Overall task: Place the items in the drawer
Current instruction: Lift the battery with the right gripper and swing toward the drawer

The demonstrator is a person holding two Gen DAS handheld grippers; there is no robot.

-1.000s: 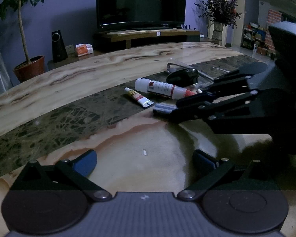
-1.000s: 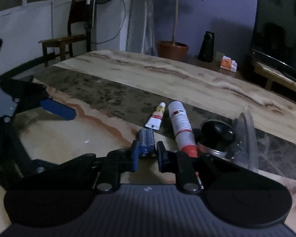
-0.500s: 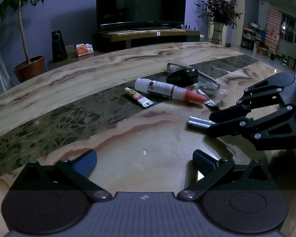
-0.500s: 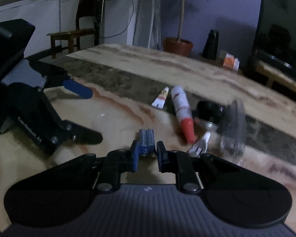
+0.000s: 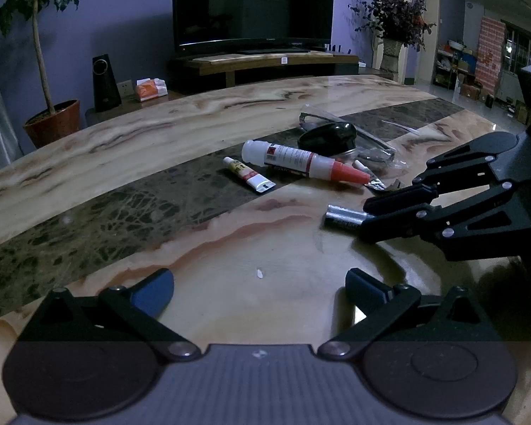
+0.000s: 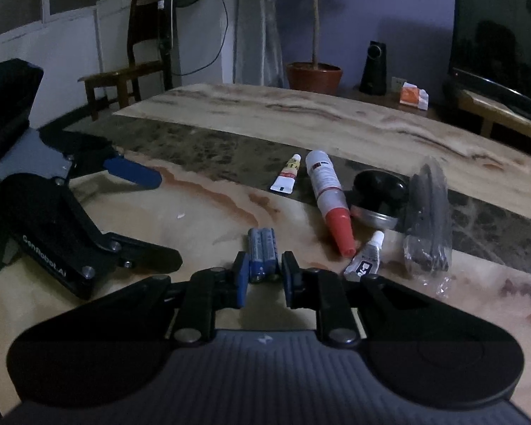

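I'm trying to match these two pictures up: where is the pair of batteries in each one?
Left wrist view: the batteries are right of centre, poking out of the other gripper's tip.
Right wrist view: the batteries are at lower centre, between that gripper's own jaws.
Shared landmark: the red-tipped white bottle.

A home living room: behind the marble table stands a large television on a low stand, flanked by potted plants.
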